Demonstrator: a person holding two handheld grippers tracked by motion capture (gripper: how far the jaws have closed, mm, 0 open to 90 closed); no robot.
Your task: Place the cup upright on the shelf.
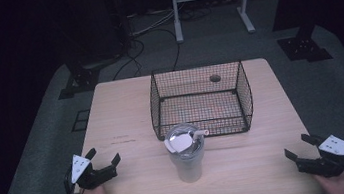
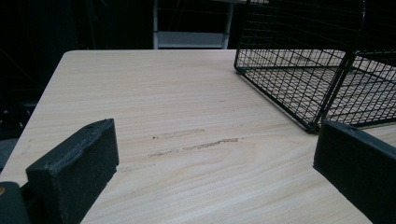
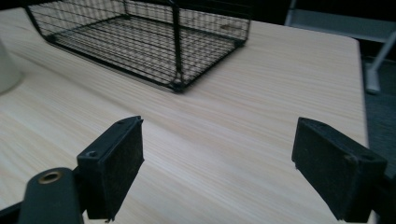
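Sitting at the near side of a pale wooden table (image 1: pixel 127 118), a person is holding a gripper in each hand, both spread wide and grasping nothing. The left gripper (image 1: pixel 103 158) is hovering over the near left corner, its grey plate tilted up and its jaws pointing toward the middle of the table. In the left gripper view its jaws are standing far apart, with bare wood and a few faint scuff marks (image 2: pixel 196 142) lying between them. The right gripper (image 1: pixel 301 146) is hanging over the near right edge, angled inward, and the right gripper view is likewise showing its jaws parted over bare tabletop.

A black wire basket (image 1: pixel 200 101) is sitting in the far middle of the table, open at the top, and I cannot make out anything inside it. Just in front of it a light grey tumbler (image 1: pixel 187 160) is standing upright, a lid on top and a short straw (image 1: pixel 200 133) poking out toward the basket. The tumbler's rim is overlapping the basket's front wall from here, so I cannot tell whether they are touching. Both grippers are well apart from the tumbler, one on either side.

Beyond the table, cables (image 1: pixel 151 34) are trailing across a dark floor near a white metal frame (image 1: pixel 210 1).
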